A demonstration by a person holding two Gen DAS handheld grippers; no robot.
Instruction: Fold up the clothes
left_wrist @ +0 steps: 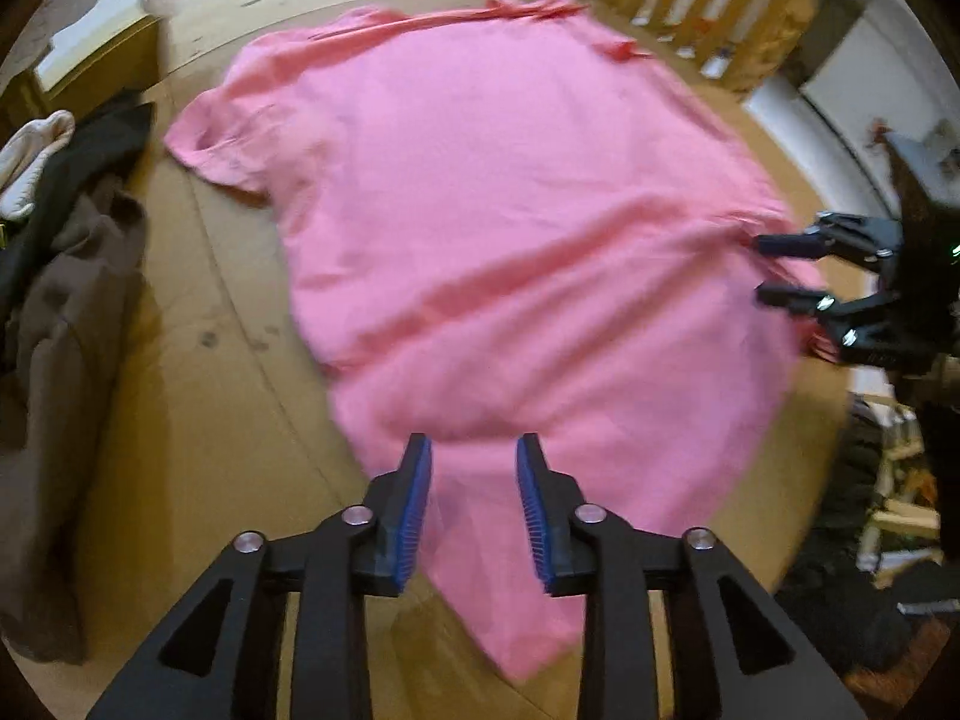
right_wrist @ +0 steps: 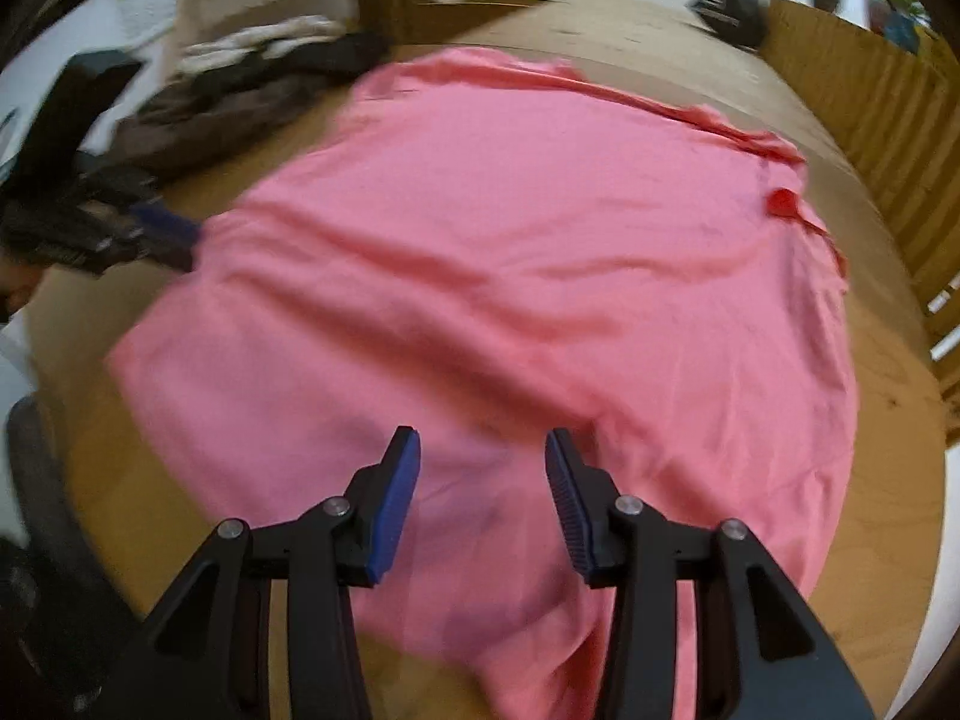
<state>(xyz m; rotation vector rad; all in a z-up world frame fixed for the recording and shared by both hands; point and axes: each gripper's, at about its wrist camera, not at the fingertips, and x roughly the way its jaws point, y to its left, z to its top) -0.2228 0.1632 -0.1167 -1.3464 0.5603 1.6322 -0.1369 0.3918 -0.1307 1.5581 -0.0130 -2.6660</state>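
A pink T-shirt (left_wrist: 498, 228) lies spread flat on the brown cardboard-covered table (left_wrist: 204, 396), its collar at the far end. My left gripper (left_wrist: 474, 450) hovers open over the shirt's near hem corner, nothing between its blue pads. In the left wrist view the right gripper (left_wrist: 759, 270) shows at the right edge of the shirt, its jaws apart. The right wrist view has the same shirt (right_wrist: 510, 276) filling the middle, with my right gripper (right_wrist: 483, 444) open above its near edge. The left gripper (right_wrist: 168, 234) appears blurred at the shirt's left side.
A heap of dark, brown and white clothes (left_wrist: 66, 228) lies at the left of the table, also the clothes heap (right_wrist: 240, 84) at the far left in the right wrist view. A wooden slatted railing (left_wrist: 690, 6) runs behind the table. A dark bag (right_wrist: 729, 9) sits at the far corner.
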